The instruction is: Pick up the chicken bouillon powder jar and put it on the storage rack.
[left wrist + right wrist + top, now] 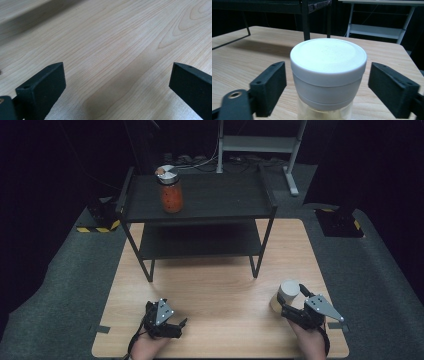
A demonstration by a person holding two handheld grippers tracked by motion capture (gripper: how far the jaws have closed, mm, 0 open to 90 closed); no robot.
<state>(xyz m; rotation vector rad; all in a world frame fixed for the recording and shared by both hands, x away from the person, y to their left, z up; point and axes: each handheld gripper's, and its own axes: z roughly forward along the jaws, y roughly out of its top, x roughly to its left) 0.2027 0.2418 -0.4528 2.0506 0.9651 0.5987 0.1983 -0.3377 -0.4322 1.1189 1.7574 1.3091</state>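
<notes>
A jar with a wide white lid [287,292] [328,65] and pale contents stands upright on the wooden table [215,285] at the near right. My right gripper [292,296] [328,87] reaches it from the near side, one black jaw on each side of the lid. A thin gap shows between each pad and the lid, so the gripper is open around the jar. My left gripper [181,326] [117,82] rests low over bare wood at the near left, open, with nothing between its jaws.
A black two-level rack [225,202] stands across the far half of the table. On its top level, at the left, is a glass jar of red contents [170,190] with a metal lid. A white-framed stand [260,142] is on the floor behind.
</notes>
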